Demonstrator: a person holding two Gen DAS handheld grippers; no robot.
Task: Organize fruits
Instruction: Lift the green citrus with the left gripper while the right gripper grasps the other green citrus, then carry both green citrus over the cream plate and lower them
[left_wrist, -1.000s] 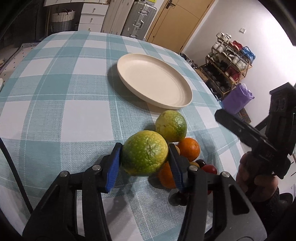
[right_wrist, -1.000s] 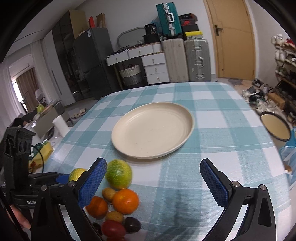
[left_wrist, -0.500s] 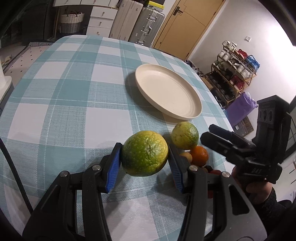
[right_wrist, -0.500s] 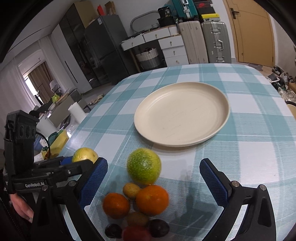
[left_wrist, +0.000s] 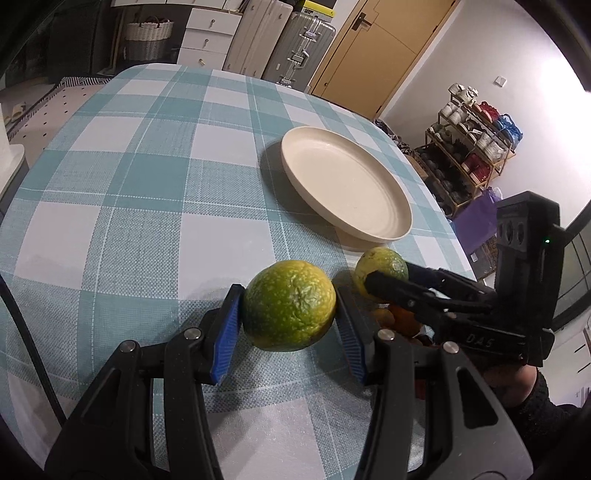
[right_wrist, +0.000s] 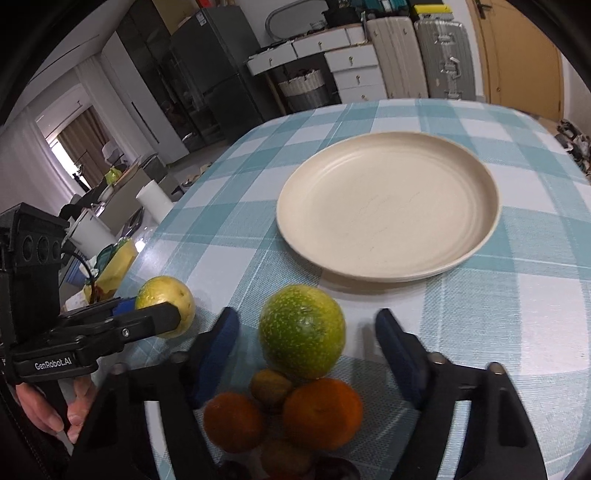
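Observation:
My left gripper (left_wrist: 290, 326) is shut on a green-yellow orange (left_wrist: 290, 304) and holds it above the checked cloth; it shows at the left of the right wrist view (right_wrist: 164, 304). My right gripper (right_wrist: 308, 349) is open, its blue pads on either side of a second green orange (right_wrist: 303, 336) without touching it. That fruit lies on the table at the front of a fruit pile: two orange mandarins (right_wrist: 321, 411), small brown fruits (right_wrist: 269, 386) and dark ones. An empty cream plate (right_wrist: 388, 210) lies beyond; it also shows in the left wrist view (left_wrist: 343, 184).
The table (left_wrist: 147, 184) has a teal and white checked cloth. Its edge runs close on the left of the right wrist view. Suitcases (left_wrist: 295, 48), drawers and a shelf rack (left_wrist: 476, 136) stand around the room.
My right gripper has moved forward and down over the fruit pile and narrowed around the second green orange. My left gripper still holds its orange, shifted slightly left and back.

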